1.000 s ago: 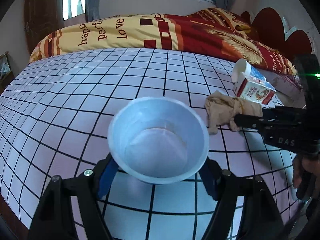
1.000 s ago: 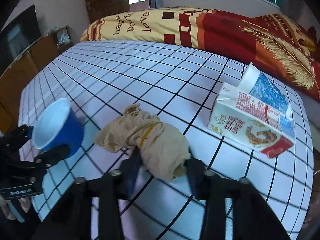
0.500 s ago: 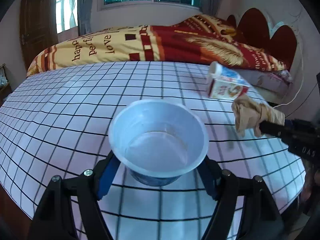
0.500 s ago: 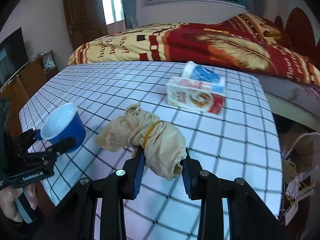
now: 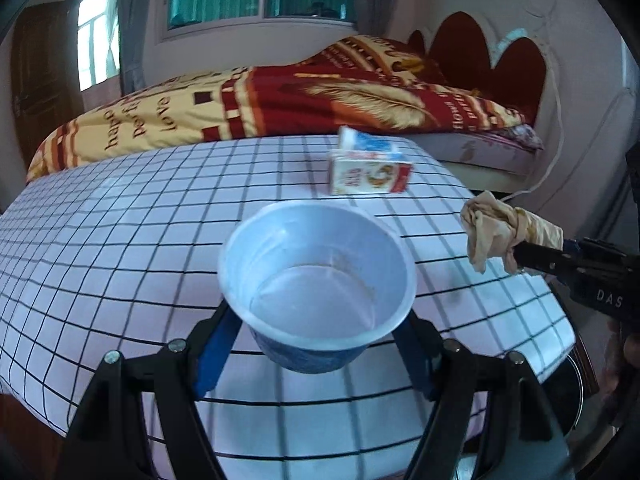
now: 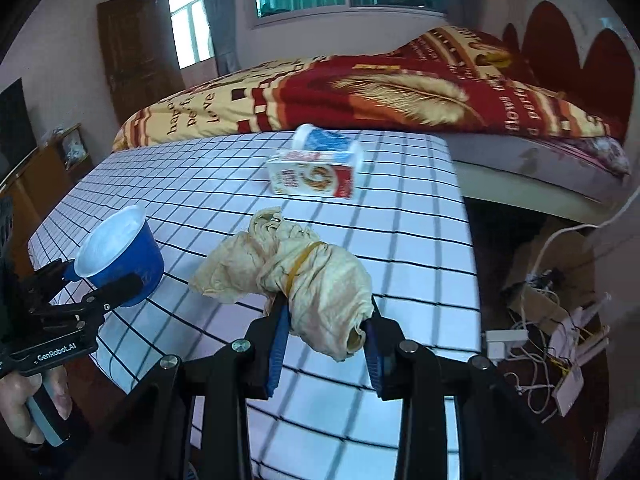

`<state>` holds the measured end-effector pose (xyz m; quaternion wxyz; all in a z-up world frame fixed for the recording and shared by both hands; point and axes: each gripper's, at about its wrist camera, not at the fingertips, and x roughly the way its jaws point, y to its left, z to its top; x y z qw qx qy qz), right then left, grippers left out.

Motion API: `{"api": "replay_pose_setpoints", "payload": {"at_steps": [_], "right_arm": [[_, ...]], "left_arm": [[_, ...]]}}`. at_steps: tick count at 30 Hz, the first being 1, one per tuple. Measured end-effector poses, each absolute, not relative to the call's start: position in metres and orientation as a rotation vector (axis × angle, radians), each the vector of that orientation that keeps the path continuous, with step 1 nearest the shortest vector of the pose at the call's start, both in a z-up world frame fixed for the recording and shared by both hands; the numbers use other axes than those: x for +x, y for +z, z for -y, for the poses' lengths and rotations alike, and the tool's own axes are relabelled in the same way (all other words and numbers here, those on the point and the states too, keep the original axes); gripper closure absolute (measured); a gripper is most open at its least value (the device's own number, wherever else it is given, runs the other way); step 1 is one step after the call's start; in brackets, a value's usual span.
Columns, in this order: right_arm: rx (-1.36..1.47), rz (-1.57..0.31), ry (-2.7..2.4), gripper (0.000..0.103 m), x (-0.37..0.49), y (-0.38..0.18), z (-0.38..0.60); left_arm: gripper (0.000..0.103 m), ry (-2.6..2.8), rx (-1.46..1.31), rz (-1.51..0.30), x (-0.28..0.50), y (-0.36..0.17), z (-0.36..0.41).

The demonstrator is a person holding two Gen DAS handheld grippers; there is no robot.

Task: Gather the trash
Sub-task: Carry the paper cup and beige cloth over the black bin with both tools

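**Both grippers loaded, held over the near edge of the checked table**

Your left gripper (image 5: 316, 344) pinches the blue cup (image 5: 316, 280) by its sides, white inside facing up. Your right gripper (image 6: 326, 344) is pressed onto the crumpled beige bag (image 6: 296, 276), banded with a rubber band. Both hang above the table's (image 5: 120, 240) near-right corner; open floor lies beyond that edge. The milk carton (image 5: 370, 168) lies on its side near the far edge, well apart. Cables and boxes (image 6: 556, 320) clutter the floor to the right. A bed (image 6: 360, 100) stands behind the table. The cup's base is hidden.
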<state>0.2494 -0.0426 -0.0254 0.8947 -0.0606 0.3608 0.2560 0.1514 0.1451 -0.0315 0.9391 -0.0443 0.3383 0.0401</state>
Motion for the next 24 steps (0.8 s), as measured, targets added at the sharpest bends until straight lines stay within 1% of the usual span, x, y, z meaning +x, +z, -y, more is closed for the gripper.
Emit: {"api": "replay_pose_setpoints", "payload": {"at_steps": [14,24], "right_arm": [[-0.044,-0.713,0.377,0.067,0.214,-0.015,0.148],[0.008,-0.718,0.258,0.067,0.188,-0.021,0.221]], "left_arm": [[0.028,-0.055,-0.032,-0.677,0.148,-0.022,-0.064],[0.028,-0.168,0.012,-0.676,0.144,-0.021,0.003]]}}
